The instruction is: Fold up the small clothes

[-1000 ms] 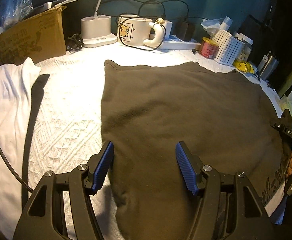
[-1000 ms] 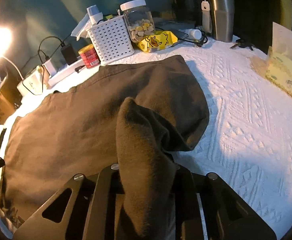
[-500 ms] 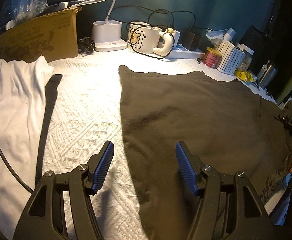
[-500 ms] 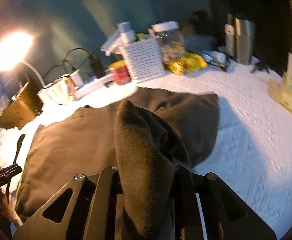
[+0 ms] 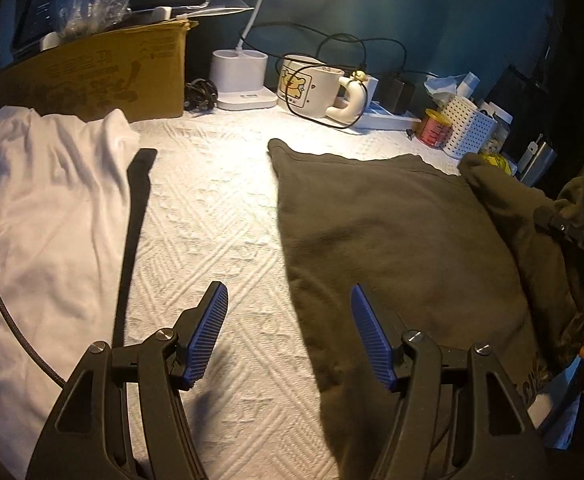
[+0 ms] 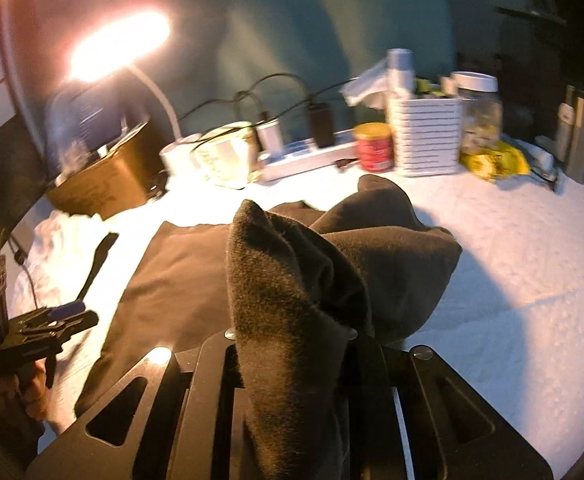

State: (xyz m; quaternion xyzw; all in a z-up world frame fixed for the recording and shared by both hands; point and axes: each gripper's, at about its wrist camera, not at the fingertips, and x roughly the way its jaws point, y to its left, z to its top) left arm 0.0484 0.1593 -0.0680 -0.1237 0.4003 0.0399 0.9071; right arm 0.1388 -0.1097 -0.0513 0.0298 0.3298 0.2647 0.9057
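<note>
1 dark olive garment (image 5: 391,240) | right corner bunched in right gripper (image 6: 292,344) jaws

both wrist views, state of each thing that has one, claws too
left claw: open, empty, above the left edge of the brown garment
right claw: shut on the brown garment
brown garment: mostly flat on the cover, right side lifted and bunched
white garment: lying rumpled, untouched
lamp: on
jar: lid on
mug: upright, cable draped over it
</note>
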